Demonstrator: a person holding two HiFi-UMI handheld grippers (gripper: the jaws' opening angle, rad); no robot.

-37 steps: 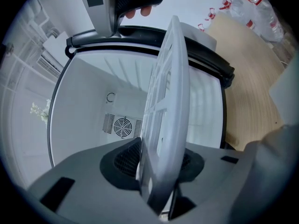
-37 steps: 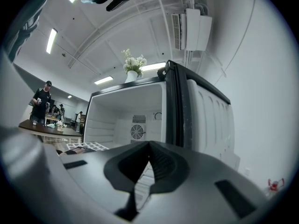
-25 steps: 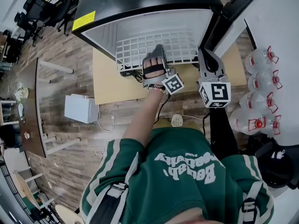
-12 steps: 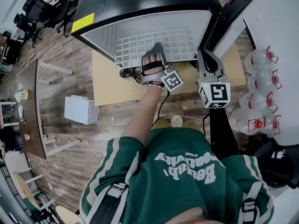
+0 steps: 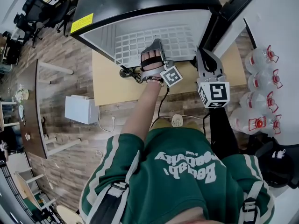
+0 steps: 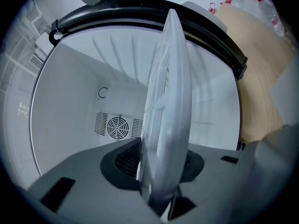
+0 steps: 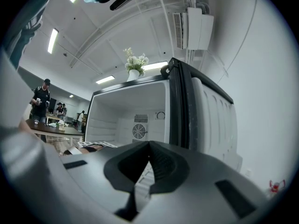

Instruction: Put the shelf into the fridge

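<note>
Shelf (image 5: 131,43) — mostly inside the open fridge (image 5: 140,3), lying flat, front edge pinched in the left gripper (image 5: 155,45), with jaws just tightened a touch on it. Right gripper (image 7: 147,148) closed on nothing, parked near the door (image 5: 236,8). Keep level, push straight back without twisting — and hold the pinch until fully seated.

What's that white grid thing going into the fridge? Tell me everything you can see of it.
The shelf is a flat white lattice of small squares, plastic by its look, slightly translucent seen edge-on. It lies level, nearly all inside the open fridge. The left gripper clamps its near edge, its jaws having just closed a little tighter on it.
</note>
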